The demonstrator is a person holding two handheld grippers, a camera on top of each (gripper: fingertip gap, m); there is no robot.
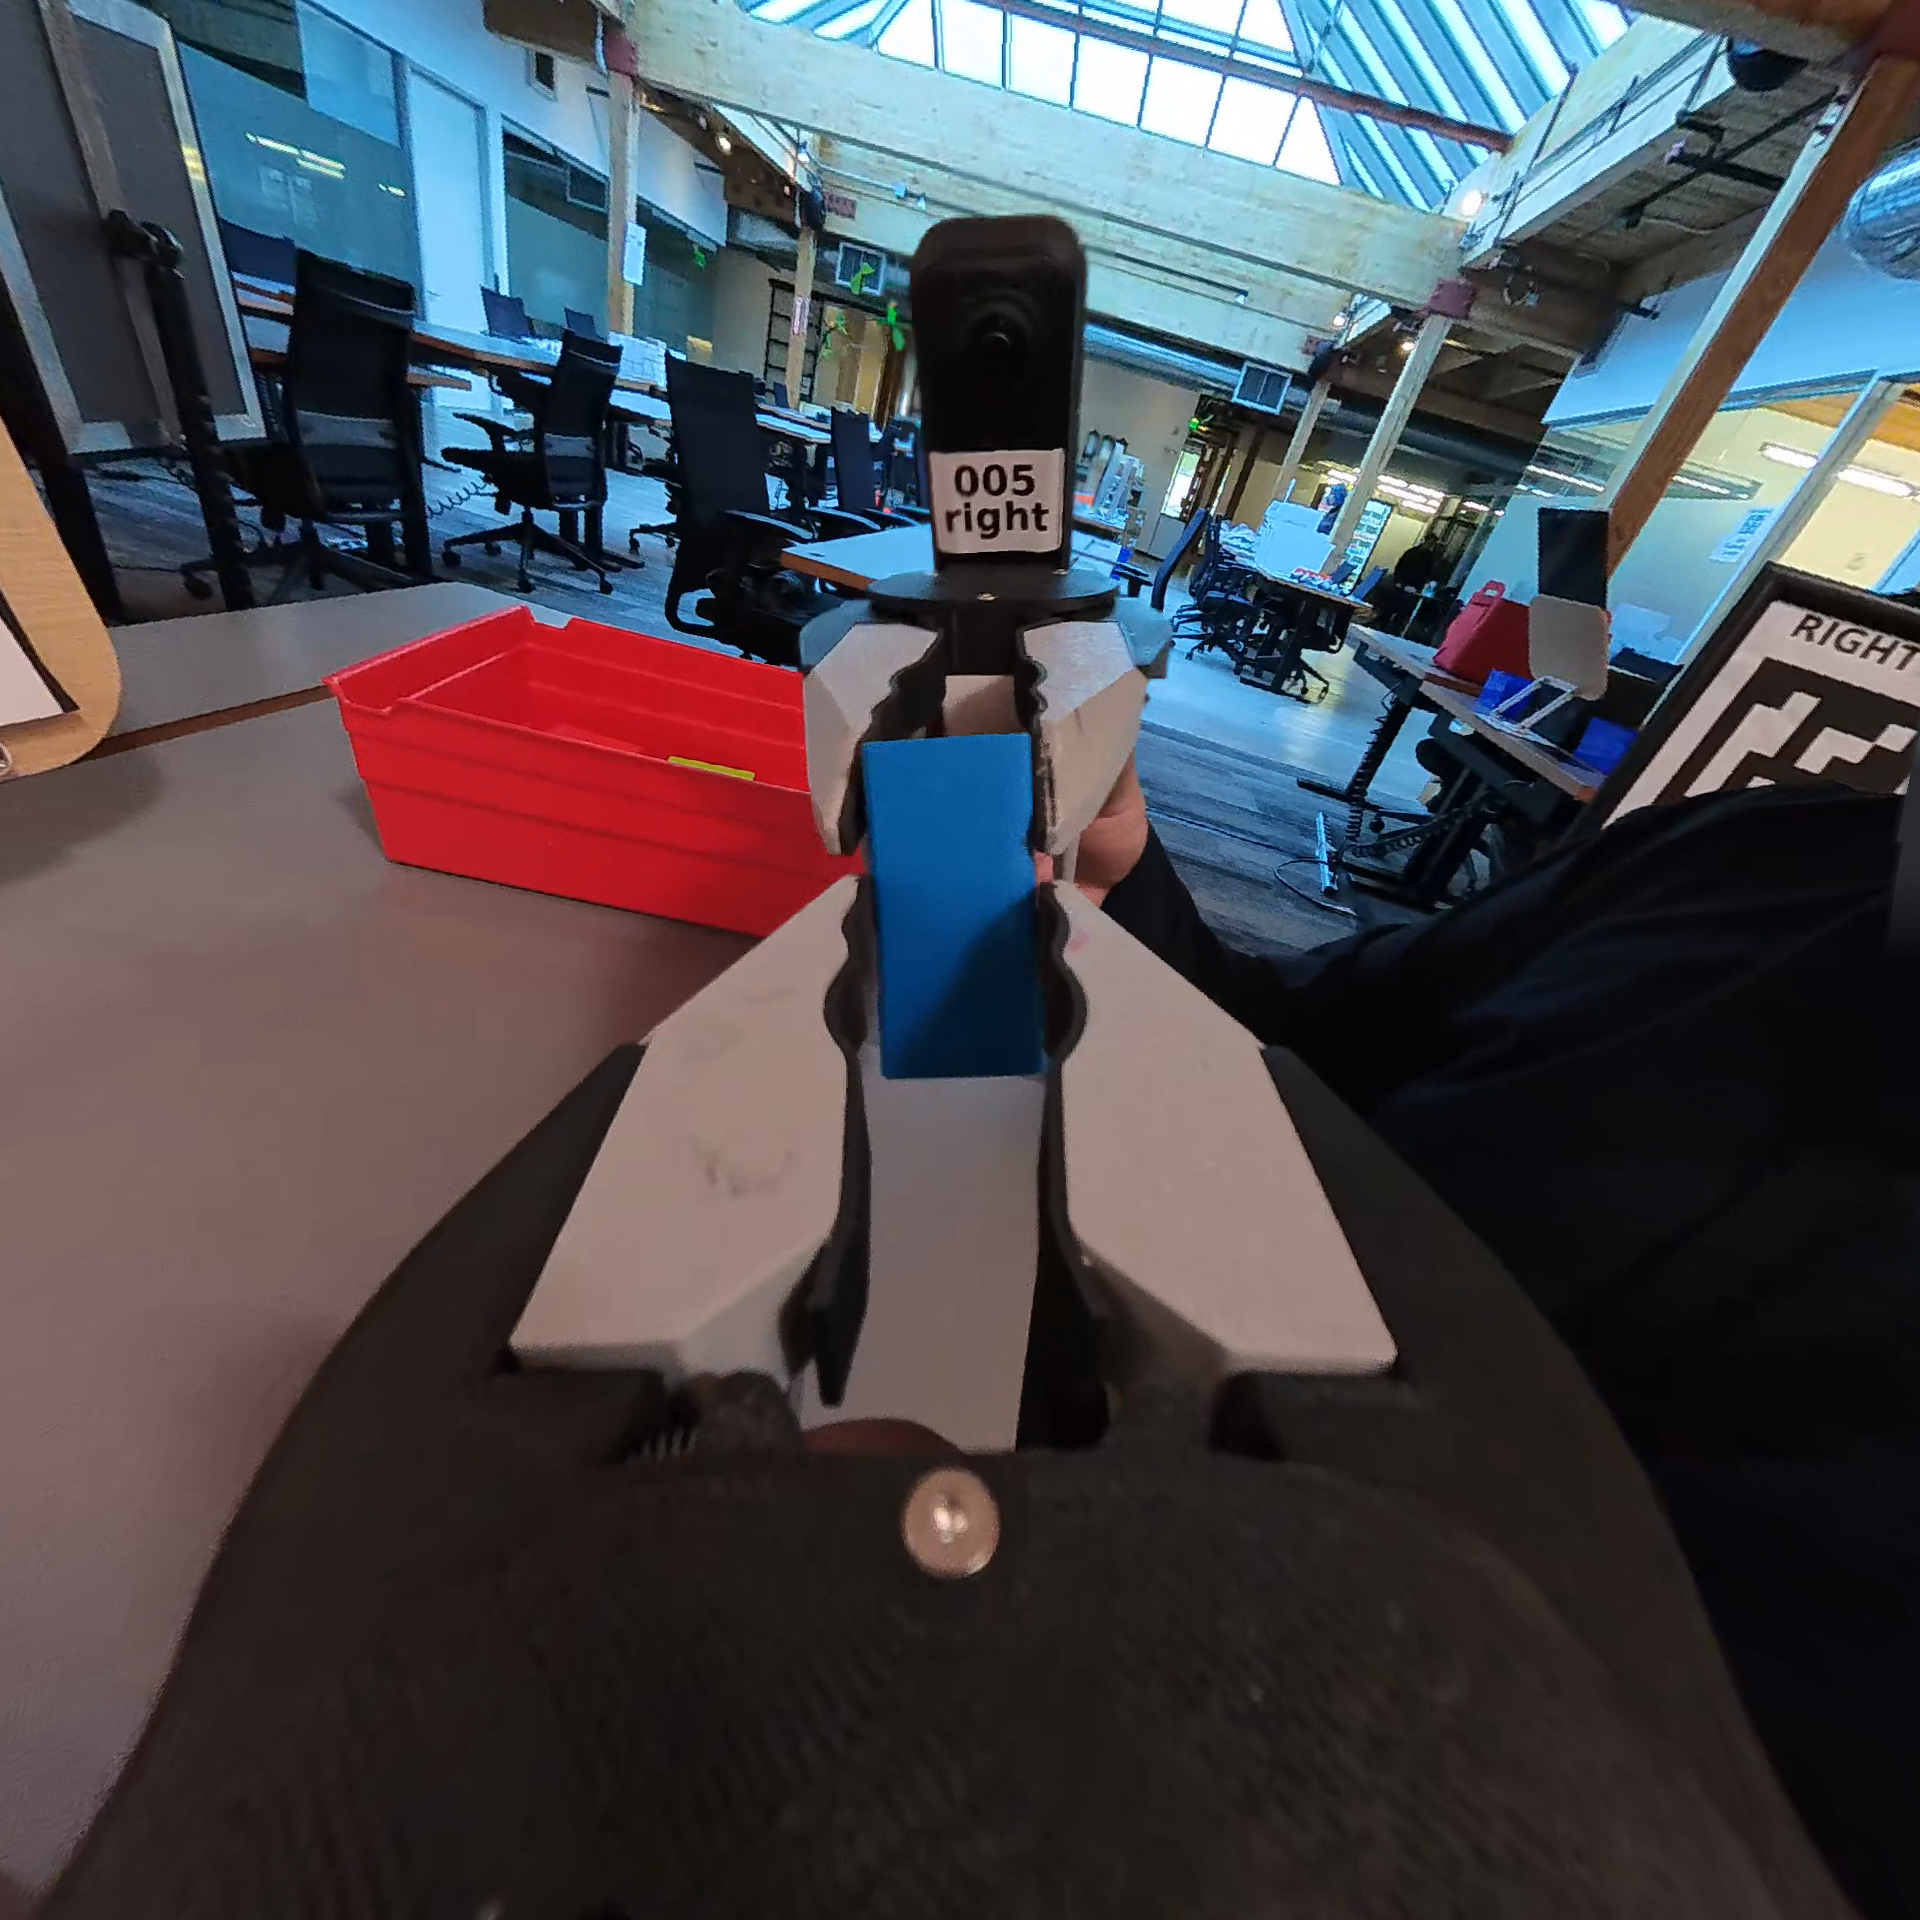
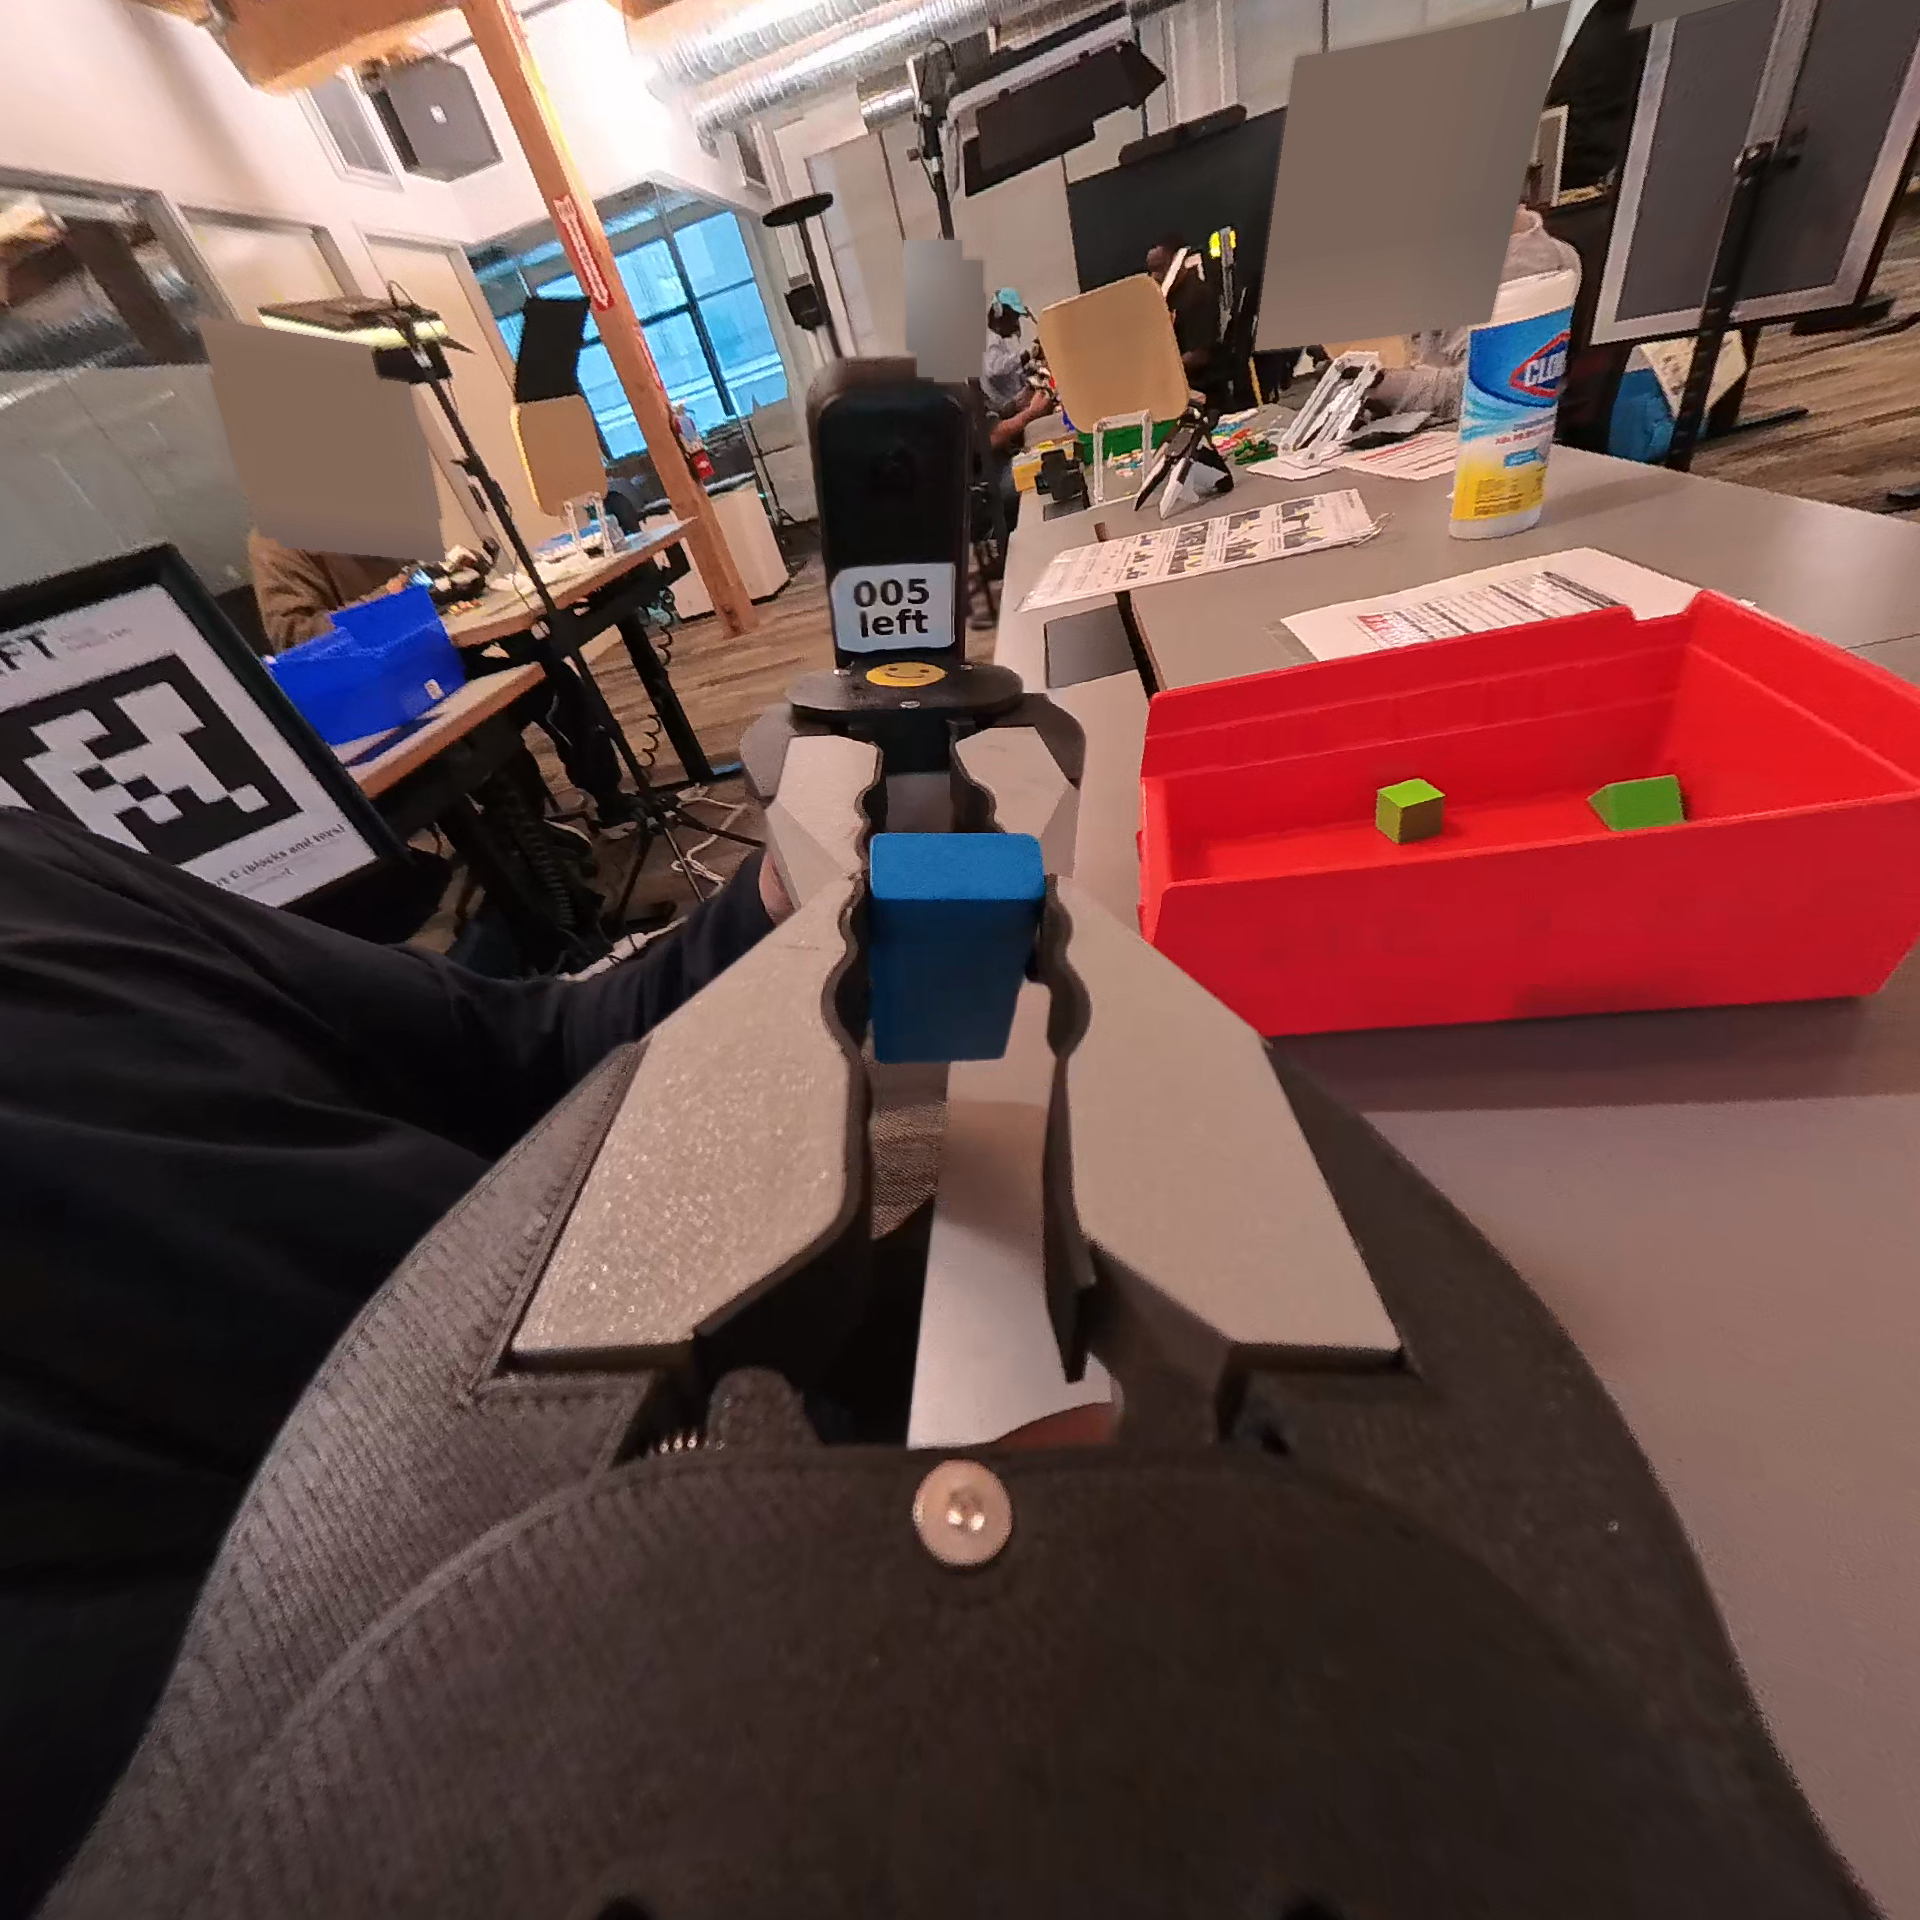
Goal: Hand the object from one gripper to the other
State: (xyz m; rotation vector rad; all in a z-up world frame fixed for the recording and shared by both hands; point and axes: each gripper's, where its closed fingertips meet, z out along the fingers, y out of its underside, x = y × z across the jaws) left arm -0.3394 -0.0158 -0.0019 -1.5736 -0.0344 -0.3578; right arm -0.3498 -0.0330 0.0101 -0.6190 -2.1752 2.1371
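A blue rectangular block is held in the air between both grippers, which face each other tip to tip. In the left wrist view my left gripper is shut on the near end of the block, with both pads against its sides. The right gripper is opposite and clamps the far end. In the right wrist view my right gripper is shut on the blue block, and the left gripper holds its far end behind.
A red bin stands on the grey table to the right, with two green blocks inside; it also shows at the left in the left wrist view. Papers and a wipes canister lie behind. A dark sleeve is at the left. Less than 4 cm separates the two grippers' tips.
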